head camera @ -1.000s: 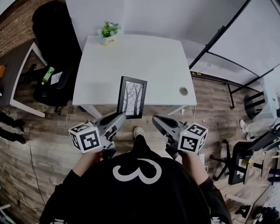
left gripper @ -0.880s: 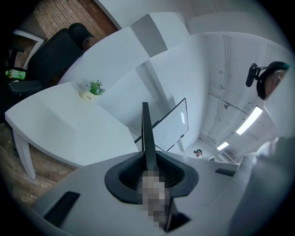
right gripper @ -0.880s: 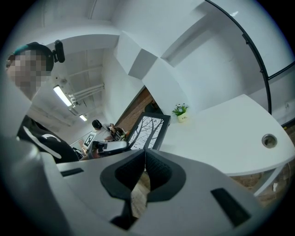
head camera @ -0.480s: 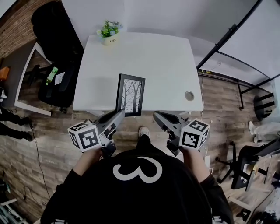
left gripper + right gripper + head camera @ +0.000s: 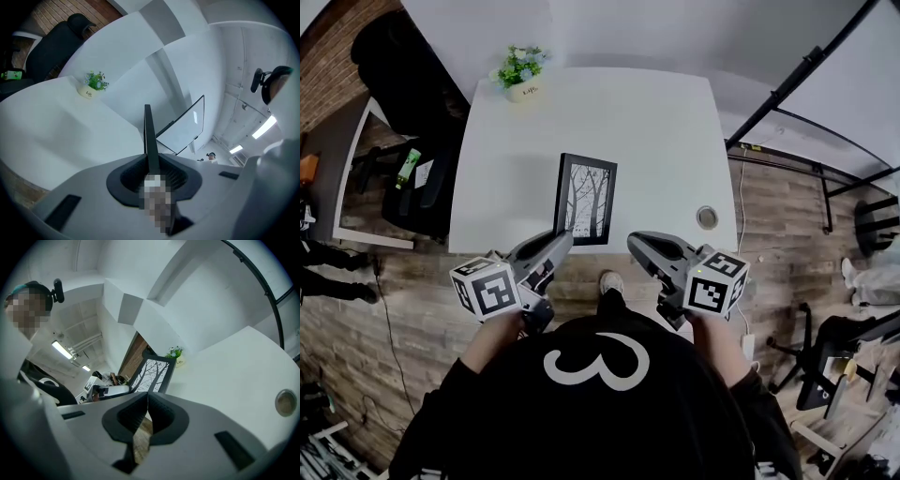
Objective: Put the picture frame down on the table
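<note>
**A:** Where's the picture frame [image 5: 586, 199]?

**B:** Over the near part of the worktop [image 5: 656, 131], standing upright. The left tongs [image 5: 559, 242] are clamped on its lower left corner, edge-on between them. Can't tell if the bottom touches the worktop.

**A:** Right tongs [image 5: 636, 246]?

**B:** Pressed together with nothing in them, just beside the frame and off the near edge.

**A:** Handling?

**B:** Looks light and stiff, with a thin black border. The front is probably glazed, so I'd say fragile and slick. A one-corner grip likely lets it swing. Best hold is on the border, never the face.

**A:** Room?

**B:** Plenty, it's bare worktop behind the frame. The potted plant [image 5: 523, 80] is at the far left corner and the cable hole [image 5: 707, 217] is near right, both well apart from it. Main risk is the near edge, so it should be laid farther in.
</note>
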`<state>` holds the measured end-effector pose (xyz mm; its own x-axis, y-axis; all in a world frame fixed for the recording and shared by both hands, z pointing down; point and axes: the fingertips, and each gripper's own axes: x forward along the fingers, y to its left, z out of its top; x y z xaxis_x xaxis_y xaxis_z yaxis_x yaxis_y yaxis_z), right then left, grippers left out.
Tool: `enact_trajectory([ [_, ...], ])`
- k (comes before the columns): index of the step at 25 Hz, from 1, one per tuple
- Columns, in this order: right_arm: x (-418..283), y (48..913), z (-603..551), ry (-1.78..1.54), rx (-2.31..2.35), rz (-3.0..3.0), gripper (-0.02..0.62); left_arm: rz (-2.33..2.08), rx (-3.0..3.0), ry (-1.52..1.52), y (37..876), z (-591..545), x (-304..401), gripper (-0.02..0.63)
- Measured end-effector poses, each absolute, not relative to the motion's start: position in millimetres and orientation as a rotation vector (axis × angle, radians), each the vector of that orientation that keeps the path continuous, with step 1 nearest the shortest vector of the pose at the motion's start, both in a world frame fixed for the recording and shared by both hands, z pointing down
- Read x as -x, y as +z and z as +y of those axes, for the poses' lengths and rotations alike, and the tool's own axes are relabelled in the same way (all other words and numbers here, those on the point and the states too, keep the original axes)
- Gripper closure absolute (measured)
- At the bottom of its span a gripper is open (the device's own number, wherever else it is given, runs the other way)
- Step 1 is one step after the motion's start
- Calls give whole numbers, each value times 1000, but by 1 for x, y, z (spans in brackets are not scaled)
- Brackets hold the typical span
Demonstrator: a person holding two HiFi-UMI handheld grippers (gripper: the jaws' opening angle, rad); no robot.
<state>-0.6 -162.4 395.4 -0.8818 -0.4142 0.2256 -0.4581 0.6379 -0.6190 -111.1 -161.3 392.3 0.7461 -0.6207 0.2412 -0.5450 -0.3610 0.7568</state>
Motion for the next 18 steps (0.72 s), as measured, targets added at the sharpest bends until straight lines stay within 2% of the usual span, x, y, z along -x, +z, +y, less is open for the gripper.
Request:
enact_trajectory([
  [18,-31,418,-222,1126,-770,-2734,572,-878,-1981,-89,418,-236,83,525],
])
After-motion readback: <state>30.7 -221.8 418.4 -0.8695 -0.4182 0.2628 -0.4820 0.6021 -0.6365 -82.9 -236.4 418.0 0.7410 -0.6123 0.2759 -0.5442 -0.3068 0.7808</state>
